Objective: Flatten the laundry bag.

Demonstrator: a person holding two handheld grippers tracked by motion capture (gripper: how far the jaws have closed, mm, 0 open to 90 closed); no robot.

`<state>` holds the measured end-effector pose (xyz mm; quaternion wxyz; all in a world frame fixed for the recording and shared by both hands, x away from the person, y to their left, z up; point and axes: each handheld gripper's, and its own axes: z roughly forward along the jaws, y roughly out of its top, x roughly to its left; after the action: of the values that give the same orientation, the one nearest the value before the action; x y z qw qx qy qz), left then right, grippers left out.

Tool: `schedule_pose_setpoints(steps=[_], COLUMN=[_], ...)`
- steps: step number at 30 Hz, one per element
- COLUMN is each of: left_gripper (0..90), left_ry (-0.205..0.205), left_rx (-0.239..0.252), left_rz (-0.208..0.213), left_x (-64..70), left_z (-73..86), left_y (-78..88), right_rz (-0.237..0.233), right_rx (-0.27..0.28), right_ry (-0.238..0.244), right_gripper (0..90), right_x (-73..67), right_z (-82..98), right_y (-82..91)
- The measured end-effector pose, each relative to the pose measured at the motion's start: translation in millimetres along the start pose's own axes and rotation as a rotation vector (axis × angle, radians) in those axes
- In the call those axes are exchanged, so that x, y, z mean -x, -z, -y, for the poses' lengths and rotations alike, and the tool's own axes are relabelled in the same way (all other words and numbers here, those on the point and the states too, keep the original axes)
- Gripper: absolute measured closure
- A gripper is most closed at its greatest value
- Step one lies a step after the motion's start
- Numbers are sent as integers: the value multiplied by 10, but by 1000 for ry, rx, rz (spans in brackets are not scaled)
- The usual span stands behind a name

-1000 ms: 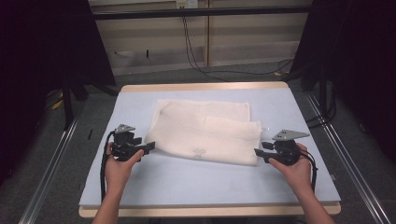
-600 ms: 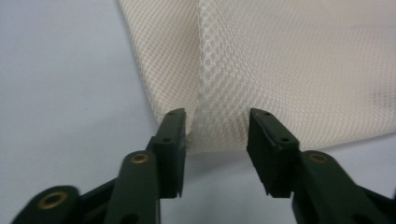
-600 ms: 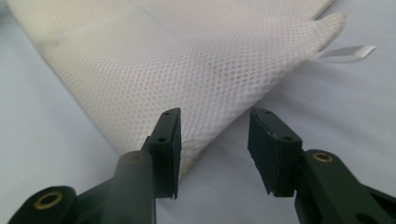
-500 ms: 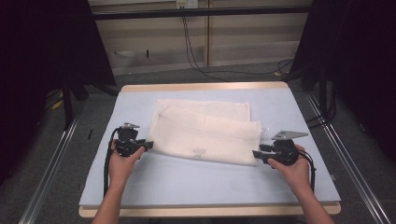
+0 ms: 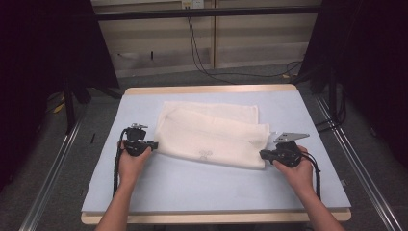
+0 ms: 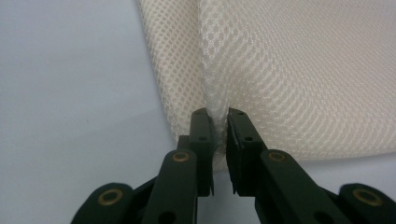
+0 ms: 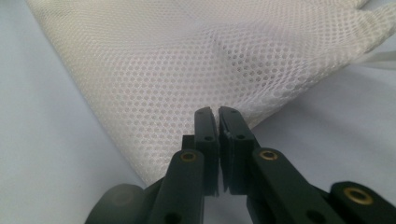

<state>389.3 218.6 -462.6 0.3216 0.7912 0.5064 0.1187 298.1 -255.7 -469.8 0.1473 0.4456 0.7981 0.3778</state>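
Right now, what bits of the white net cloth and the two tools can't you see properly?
- High view: the small mark on the cloth is too small to read.
- Left gripper view: a pinched fold of cloth sits between the left tool's jaws; layers beneath are hidden.
- Right gripper view: the right tool covers the edge it bites; the white strip is cut off by the frame.
- High view: hands hide both tools' bodies.

Bare desk (image 5: 192,187) lies open behind both grippers (toward the person); between left gripper (image 5: 153,144) and right gripper (image 5: 262,154), mesh cloth (image 5: 211,134) covers the surface.
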Motion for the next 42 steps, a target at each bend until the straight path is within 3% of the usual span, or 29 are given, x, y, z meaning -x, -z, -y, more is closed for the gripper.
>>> schedule_pose_setpoints(steps=[5, 6, 9, 11, 15, 19, 20, 23, 25, 26, 29, 33, 34, 37, 38, 42], left_gripper=[816, 816, 815, 809, 766, 599, 565, 470, 448, 447, 453, 511, 526, 622, 676, 796], left_ry=[-5, 2, 17, 43, 40, 36, 31, 29, 16, 7, -6, -1, 20, 17, 19, 16], left_rx=[4, 4, -12, -3, -1, -6, 12, 24, 19, 46, 31, 73, 93, 77, 54, 49], left_rz=[-10, -4, 11, 30, 48, 60, 47, 49, 38, 32, 19, 43, 64, 75, 74, 81], left_x=[-45, -69, -100, -121, -137, -122, -114, -119, -114, -117, -123, -146, -145, -141, -137, -123], left_z=[-136, -203, -236, -214, -220, -272, -322, -373, -426, -464, -509, -589, -595, -599, -589, -575], left_y=[-102, -150, -171, -154, -100, -82, -68, -68, -89, -108, -135, -181, -188, -203, -200, -100], right_rz=[19, 40, 31, 25, 21, 28, 19, 17, 28, 30, 20, 12, 7, -6, -25, -39], right_rx=[5, 18, 16, 37, 59, 84, 96, 98, 107, 106, 101, 99, 102, 102, 105, 110], right_ry=[-14, -7, -23, -37, -74, -117, -146, -160, -180, -183, -146, -150, -145, -135, -118, -96], right_gripper=[879, 880, 877, 797, 692, 625, 601, 595, 591, 589, 613, 705, 744, 813, 873, 900], right_x=[51, 86, 110, 100, 129, 167, 188, 193, 207, 211, 213, 227, 230, 230, 223, 174], right_z=[-63, -101, -122, -113, -113, -137, -151, -166, -188, -197, -223, -235, -237, -241, -243, -250], right_y=[-64, -102, -135, -127, -84, -72, -86, -94, -112, -121, -149, -154, -154, -147, -140, -107])
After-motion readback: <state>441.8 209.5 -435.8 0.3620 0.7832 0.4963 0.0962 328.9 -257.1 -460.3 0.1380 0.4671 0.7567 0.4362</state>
